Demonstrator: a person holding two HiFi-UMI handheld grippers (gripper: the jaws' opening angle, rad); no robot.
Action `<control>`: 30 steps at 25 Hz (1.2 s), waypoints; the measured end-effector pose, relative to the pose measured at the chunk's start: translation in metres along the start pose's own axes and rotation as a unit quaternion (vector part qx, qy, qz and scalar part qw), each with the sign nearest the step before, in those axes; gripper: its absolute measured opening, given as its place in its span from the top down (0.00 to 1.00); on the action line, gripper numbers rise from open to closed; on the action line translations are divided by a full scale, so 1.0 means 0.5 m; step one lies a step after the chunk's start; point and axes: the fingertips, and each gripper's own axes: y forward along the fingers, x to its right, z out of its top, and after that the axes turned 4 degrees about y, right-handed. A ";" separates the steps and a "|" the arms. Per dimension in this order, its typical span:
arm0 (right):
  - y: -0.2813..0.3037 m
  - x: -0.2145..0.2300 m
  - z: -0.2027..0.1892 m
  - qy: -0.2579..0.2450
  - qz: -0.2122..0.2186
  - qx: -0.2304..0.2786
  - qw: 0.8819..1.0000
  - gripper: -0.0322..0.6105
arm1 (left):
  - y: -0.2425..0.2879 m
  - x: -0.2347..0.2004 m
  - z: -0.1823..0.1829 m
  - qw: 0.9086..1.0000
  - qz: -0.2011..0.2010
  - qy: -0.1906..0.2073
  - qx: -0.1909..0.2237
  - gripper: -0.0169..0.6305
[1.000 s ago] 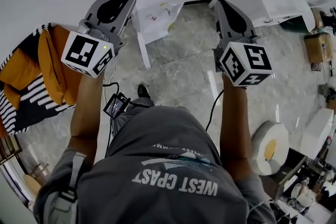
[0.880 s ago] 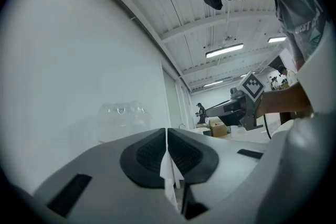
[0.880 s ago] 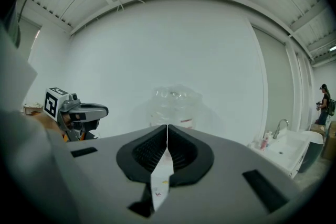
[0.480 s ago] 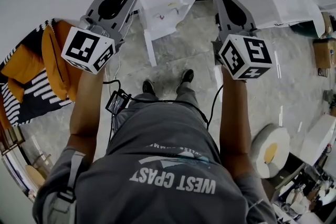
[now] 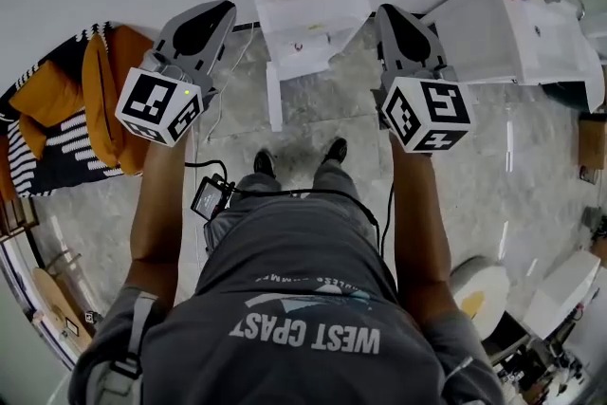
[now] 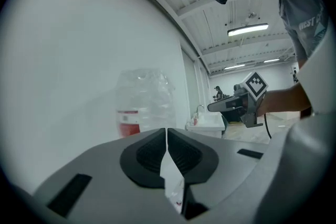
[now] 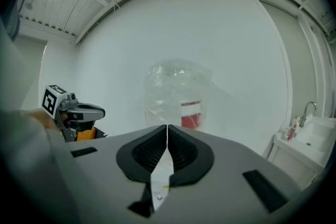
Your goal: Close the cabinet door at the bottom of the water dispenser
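Observation:
The white water dispenser (image 5: 308,24) stands against the wall at the top middle of the head view, with its clear bottle (image 6: 142,102) on top. Its bottom cabinet door (image 5: 274,100) hangs open, edge-on, sticking out towards the person's feet. My left gripper (image 5: 220,7) is left of the dispenser and my right gripper (image 5: 387,11) is right of it, both apart from the door. The left gripper view shows its jaws (image 6: 167,131) shut with nothing held. In the right gripper view the jaws (image 7: 167,128) are likewise shut and empty, pointing at the bottle (image 7: 178,97).
An orange and striped cloth (image 5: 85,109) lies on the floor at the left. A white sink unit (image 5: 512,24) stands to the right of the dispenser. A large white roll (image 5: 479,294) sits at the lower right. A small device on a cable (image 5: 209,196) hangs by the person's waist.
The person has stepped closer and squared up to the dispenser, which now sits centred between the grippers. Both grippers have sunk lower, still shut. The door stays open.

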 end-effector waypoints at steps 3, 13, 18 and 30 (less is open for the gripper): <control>0.028 0.030 -0.043 0.009 0.000 -0.012 1.000 0.90 | 0.013 -0.008 -0.055 1.000 0.015 -0.016 -0.022 0.93; 0.089 0.110 -0.249 0.051 -0.029 -0.074 0.996 0.90 | 0.071 -0.003 -0.325 0.990 0.000 -0.065 -0.129 0.93; 0.108 0.144 -0.355 0.072 -0.047 -0.100 0.991 0.90 | 0.086 0.005 -0.471 0.980 0.000 -0.100 -0.173 0.93; 0.110 0.187 -0.568 0.099 -0.071 -0.158 0.980 0.90 | 0.096 0.078 -0.809 0.945 -0.008 -0.174 -0.275 0.93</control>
